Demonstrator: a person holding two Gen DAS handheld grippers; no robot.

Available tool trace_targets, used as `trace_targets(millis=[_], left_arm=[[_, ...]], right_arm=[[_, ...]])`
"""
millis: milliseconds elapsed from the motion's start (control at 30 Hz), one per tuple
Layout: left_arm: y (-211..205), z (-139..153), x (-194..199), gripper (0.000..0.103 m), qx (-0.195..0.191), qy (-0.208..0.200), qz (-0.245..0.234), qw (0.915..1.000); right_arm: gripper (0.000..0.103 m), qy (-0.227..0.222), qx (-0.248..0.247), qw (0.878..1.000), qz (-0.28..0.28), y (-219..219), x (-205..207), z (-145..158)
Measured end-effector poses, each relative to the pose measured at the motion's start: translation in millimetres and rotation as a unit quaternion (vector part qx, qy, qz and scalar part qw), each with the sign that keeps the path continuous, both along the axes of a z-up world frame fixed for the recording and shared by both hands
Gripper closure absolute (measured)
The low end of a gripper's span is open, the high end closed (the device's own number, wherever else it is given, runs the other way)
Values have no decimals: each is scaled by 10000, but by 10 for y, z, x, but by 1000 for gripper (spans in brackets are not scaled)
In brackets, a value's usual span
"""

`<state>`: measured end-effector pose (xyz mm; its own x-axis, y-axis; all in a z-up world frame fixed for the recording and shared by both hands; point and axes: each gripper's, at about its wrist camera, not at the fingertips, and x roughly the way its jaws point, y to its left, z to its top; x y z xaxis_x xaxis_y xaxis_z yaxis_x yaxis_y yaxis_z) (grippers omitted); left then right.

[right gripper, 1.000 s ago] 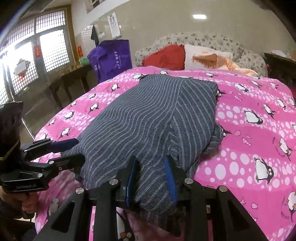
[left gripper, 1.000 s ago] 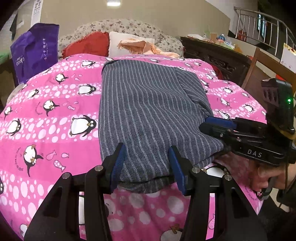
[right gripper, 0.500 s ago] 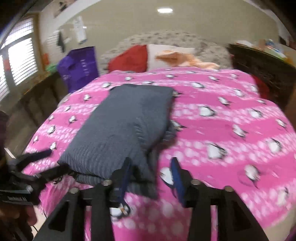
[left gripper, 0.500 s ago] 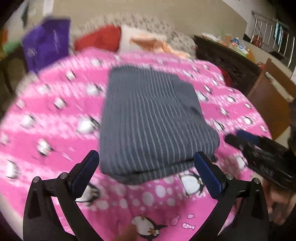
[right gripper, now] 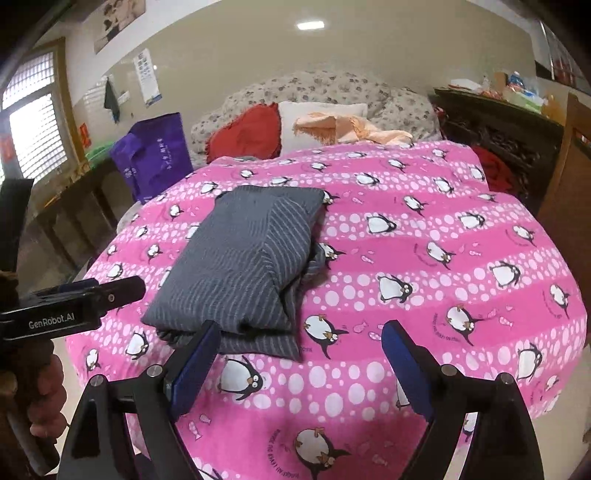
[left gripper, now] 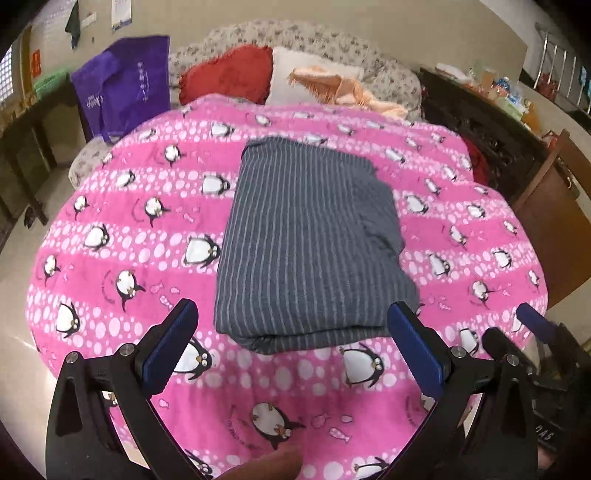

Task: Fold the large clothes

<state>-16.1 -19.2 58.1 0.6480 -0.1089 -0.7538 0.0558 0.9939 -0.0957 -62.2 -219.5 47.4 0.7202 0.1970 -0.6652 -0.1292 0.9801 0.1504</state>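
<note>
Lying folded, grey striped garment [left gripper: 310, 243], near edge clear, pink bedspread [left gripper: 110, 206] all round

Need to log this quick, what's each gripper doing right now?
Left gripper: open, holding nothing.
Right gripper: jaws opening, nothing between them; striped garment lies on the bed.

Beige walls [right gripper: 258, 48] carry a ceiling light [right gripper: 311, 25]; a barred window [right gripper: 35, 136] glows left, and a dark carved wooden cabinet [right gripper: 509, 125] stands right.
</note>
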Motion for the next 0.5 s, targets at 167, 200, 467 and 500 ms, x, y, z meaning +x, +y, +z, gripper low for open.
trace_targets(millis=[167, 200, 467, 500], left_arm=[[-68, 95, -81, 1, 246, -158, -14, 9996], [-60, 92, -77, 1, 234, -143, -16, 9996], [-42, 37, -47, 1, 189, -29, 45, 9998], [-45, 29, -43, 1, 200, -19, 48, 9998]], right_arm=[[16, -98, -135, 9999, 16, 9, -30, 47], [16, -75, -143, 9999, -8, 10, -29, 46], [16, -36, -105, 9999, -69, -34, -19, 49], [16, -43, -90, 9999, -75, -35, -22, 50]])
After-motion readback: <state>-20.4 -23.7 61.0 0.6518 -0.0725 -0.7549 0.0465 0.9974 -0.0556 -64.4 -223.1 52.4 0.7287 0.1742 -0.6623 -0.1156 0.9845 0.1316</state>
